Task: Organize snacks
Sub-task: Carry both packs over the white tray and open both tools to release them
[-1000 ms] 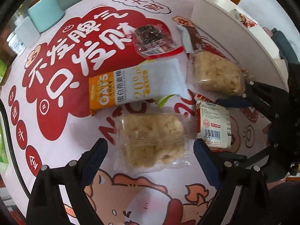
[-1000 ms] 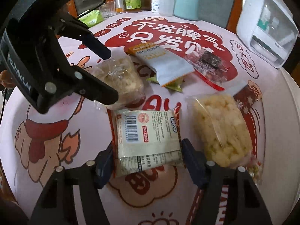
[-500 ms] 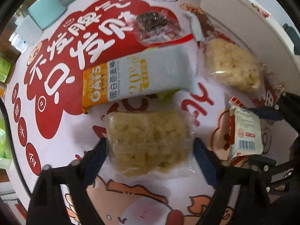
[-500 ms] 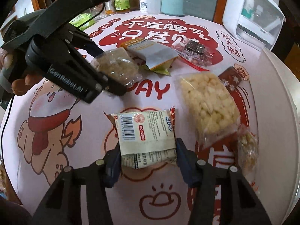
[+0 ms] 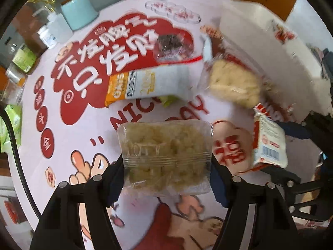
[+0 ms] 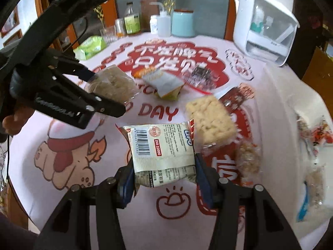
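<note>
While both packs hang clear of the tablecloth (image 6: 68, 187), slipping is the risk. The left gripper (image 5: 166, 179), jaws closing, pinches the rice-puff pack (image 5: 166, 156) by its crinkly film; the right gripper (image 6: 164, 177) clamps the barcode packet (image 6: 162, 148). A white tray (image 6: 291, 125) at 3 o'clock already holds snacks, so a clumsy drop could scatter them.

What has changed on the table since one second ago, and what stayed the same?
The left hand-held gripper closed on the clear-wrapped rice cake and lifted it; its jaws are closing further. The right hand-held gripper gripped the barcode packet and raised it. The oats bar, the dark snack and the pale rice cake lie as before.
</note>
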`<state>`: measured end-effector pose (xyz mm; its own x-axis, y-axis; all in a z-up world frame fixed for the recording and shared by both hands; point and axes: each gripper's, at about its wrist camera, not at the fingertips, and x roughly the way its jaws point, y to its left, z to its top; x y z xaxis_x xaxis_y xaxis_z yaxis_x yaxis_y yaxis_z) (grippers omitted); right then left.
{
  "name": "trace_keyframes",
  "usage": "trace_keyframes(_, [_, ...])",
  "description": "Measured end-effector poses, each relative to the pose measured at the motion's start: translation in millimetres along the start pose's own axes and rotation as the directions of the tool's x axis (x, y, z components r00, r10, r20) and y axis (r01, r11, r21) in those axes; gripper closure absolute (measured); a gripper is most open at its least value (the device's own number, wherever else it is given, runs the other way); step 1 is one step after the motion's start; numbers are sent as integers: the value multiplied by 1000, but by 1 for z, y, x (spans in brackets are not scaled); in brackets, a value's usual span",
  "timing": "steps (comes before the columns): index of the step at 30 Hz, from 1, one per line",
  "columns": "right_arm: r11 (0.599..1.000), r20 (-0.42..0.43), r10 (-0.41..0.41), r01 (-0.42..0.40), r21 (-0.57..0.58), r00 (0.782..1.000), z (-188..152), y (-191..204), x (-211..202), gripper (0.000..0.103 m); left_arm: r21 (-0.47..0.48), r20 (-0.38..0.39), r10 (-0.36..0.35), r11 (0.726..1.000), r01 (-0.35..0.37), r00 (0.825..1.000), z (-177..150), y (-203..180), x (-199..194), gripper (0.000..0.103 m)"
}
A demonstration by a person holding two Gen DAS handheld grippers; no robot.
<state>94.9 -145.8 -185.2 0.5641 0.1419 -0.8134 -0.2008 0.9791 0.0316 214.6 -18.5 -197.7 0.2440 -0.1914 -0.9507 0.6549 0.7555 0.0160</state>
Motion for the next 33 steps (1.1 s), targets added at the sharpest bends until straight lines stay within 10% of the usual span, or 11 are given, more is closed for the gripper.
trace_keyframes(16, [949,220,-238,177,262,946,6,-107,-131,50,-2,284,14,1000,-15,959,60,-113,-122,34])
trace_keyframes(24, [850,158,-422,329,411,893,2,-184,-137,50,-27,315,28,999,-21,949,127,-176,-120,33])
trace_keyframes(33, [811,74,-433,352,468,898,-14,-235,-114,45,-20,325,97,995,-96,941,183,-228,-99,33])
